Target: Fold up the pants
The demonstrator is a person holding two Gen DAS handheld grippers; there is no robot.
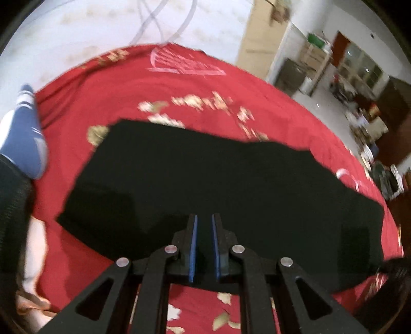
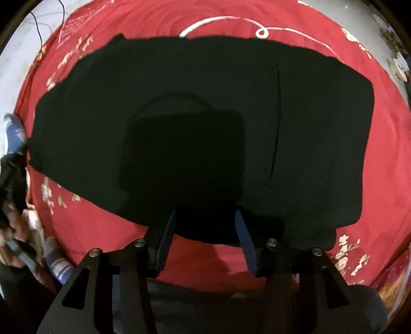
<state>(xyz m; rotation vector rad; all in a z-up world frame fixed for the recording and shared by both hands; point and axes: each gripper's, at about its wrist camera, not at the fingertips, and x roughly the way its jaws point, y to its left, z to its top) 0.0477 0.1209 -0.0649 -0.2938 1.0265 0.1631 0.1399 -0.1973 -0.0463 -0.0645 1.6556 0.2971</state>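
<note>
Both tongs hang over black pants (image 2: 195,123) that lie flat on a red cloth (image 2: 159,23) with pale flower prints and white line designs. None of the marks on the cloth can be read as words, and no label or brand shows on the pants.

From the left wrist view, the left gripper (image 1: 204,218) has its blue-padded fingers (image 1: 193,246) standing a narrow gap apart, with nothing pinched between them. Its tips sit over the near edge of the pants (image 1: 231,179), whose dark shape stretches away to both sides.

From the right wrist view, the right gripper (image 2: 205,214) is spread wider and points straight down; its tips hover at the near hem, empty, with red cloth visible between the fingers lower down.

The pants look folded into a broad, blocky shape, smooth and nearly featureless, with one faint straight seam on the right half. A blue and white sock (image 1: 24,133) shows at the left edge of the cloth.
</note>
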